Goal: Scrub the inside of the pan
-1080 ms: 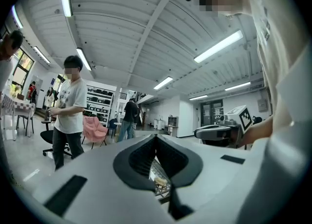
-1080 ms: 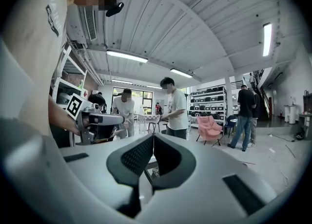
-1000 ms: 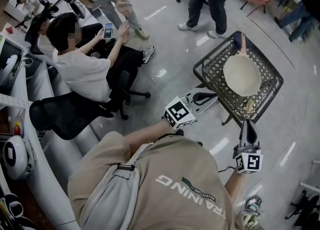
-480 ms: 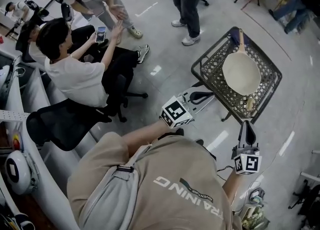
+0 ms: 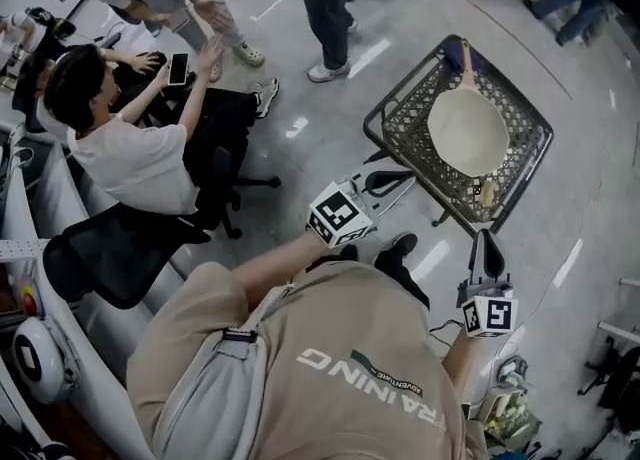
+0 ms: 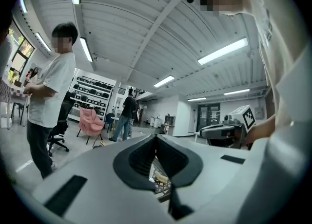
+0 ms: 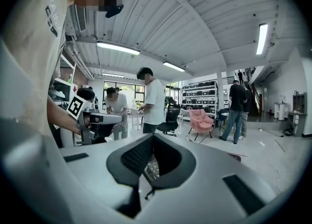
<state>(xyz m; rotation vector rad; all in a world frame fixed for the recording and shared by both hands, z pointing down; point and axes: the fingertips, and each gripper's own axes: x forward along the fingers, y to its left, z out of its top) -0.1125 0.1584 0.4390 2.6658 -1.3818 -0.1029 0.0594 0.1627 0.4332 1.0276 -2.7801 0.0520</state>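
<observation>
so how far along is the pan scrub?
Done: nothing shows as done. The pan lies in the mesh basket, untouched.
In hand: nothing. The left gripper and right gripper are both shut, empty and short of the basket.
Left: pick up the small tan piece beside the pan, possibly the scrubber, then do all the scrubbing.

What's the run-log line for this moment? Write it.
left gripper: shut, empty | right gripper: shut, empty | pan: on wire table, untouched

One pan (image 5: 468,131), one wire-mesh stand (image 5: 395,138), two hand-held grippers, left gripper (image 5: 402,179) and right gripper (image 5: 487,245), and at least three bystanders (image 5: 120,153): one seated, two standing
</observation>
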